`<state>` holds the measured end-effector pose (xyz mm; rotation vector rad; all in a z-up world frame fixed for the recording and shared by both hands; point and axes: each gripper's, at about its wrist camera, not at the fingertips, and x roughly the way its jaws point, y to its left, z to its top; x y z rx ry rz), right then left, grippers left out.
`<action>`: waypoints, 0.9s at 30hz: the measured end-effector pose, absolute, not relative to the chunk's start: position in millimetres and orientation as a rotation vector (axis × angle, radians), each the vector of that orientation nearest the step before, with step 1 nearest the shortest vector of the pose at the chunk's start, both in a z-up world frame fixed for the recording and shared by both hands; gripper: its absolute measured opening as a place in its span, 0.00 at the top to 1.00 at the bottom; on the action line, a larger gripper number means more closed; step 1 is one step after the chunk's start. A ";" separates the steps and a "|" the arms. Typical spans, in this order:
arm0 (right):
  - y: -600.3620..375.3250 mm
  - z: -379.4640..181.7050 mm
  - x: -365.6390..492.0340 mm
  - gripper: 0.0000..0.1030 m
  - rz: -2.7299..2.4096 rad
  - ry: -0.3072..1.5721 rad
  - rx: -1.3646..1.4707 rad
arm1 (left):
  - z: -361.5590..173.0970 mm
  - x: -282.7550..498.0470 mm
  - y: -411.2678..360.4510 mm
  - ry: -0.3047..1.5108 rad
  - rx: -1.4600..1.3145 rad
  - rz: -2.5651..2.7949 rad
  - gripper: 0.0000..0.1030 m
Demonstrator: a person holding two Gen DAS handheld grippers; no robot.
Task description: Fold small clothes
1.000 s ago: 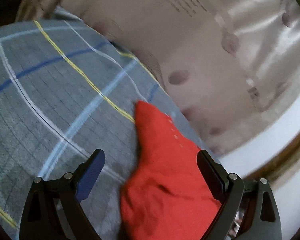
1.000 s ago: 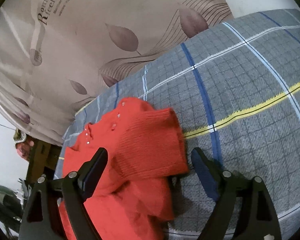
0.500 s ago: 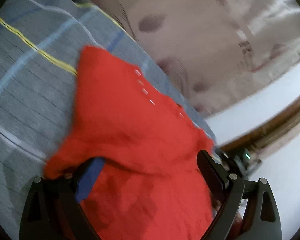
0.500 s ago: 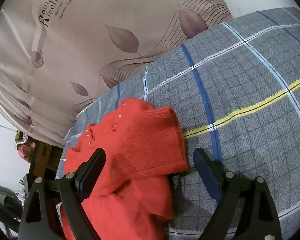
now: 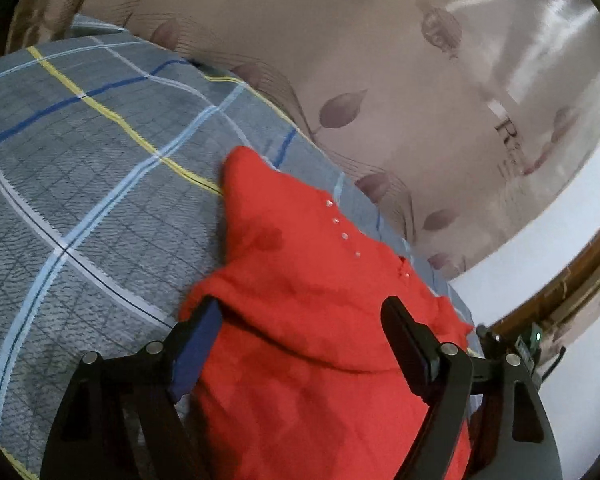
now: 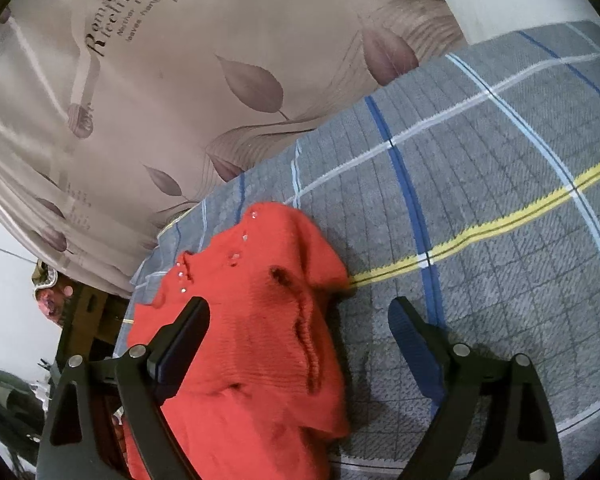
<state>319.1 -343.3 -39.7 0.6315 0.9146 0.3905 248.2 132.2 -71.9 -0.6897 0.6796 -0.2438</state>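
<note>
A small red knit sweater (image 5: 300, 300) with a row of pearly buttons lies partly folded on a grey plaid bedspread (image 5: 80, 184). In the left wrist view my left gripper (image 5: 300, 316) is open, its fingers on either side of the sweater's folded edge, close above it. In the right wrist view the sweater (image 6: 252, 320) lies bunched with a sleeve folded over its body. My right gripper (image 6: 300, 316) is open and straddles the sweater's right edge; its right finger is over bare bedspread (image 6: 480, 280).
A beige curtain (image 5: 400, 80) with a leaf print hangs along the bed's far edge, also in the right wrist view (image 6: 180, 80). A white wall and wooden furniture (image 5: 572, 292) lie past the bed's corner.
My left gripper swung over the sweater, which now fills the space between its fingers. In the right wrist view the folded sleeve has shifted and bunched. Both grippers stayed open.
</note>
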 end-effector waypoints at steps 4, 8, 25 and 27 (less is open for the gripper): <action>-345.2 -26.4 319.7 0.14 0.413 0.880 0.618 | -72.9 244.6 132.4 0.679 -0.684 -0.238 0.20; -339.5 -23.3 335.8 0.14 0.416 0.923 0.572 | -73.4 244.1 132.9 0.677 -0.688 -0.226 0.20; -293.9 9.5 366.6 0.81 0.415 0.950 0.388 | -74.5 243.5 134.8 0.669 -0.704 -0.220 0.20; -312.9 -24.1 369.7 0.81 0.355 1.044 0.429 | -74.6 243.5 134.6 0.670 -0.704 -0.221 0.20</action>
